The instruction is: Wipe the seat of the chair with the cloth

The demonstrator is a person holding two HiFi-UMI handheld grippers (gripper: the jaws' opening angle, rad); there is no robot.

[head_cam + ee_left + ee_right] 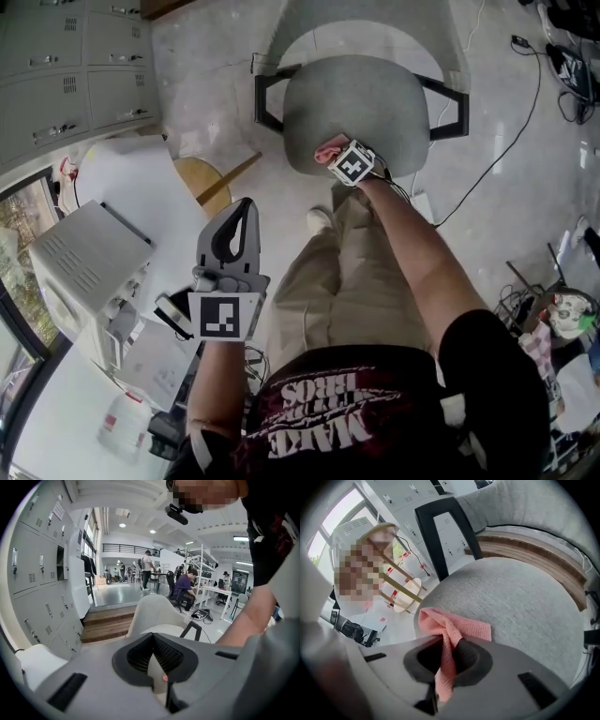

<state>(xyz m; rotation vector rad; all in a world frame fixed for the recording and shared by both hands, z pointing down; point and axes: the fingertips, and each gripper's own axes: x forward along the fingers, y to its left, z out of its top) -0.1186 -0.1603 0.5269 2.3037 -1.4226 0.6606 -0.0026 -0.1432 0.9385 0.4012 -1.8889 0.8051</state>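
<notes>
The chair's grey fabric seat (pixel 366 108) has black armrests and fills most of the right gripper view (pixel 520 602). My right gripper (pixel 336 157) sits at the seat's front edge, shut on a pink cloth (pixel 449 632). The cloth (pixel 327 149) spreads from the jaws onto the seat's front left part. My left gripper (pixel 234 225) is held up away from the chair, beside my left leg; its jaws are shut with nothing between them (pixel 152 641).
A round wooden stool (pixel 208 183) stands left of the chair. A white table (pixel 122 187) with a white machine (pixel 89 258) is on the left, grey lockers (pixel 66 75) at the far left. Cables (pixel 525 122) run over the floor at right.
</notes>
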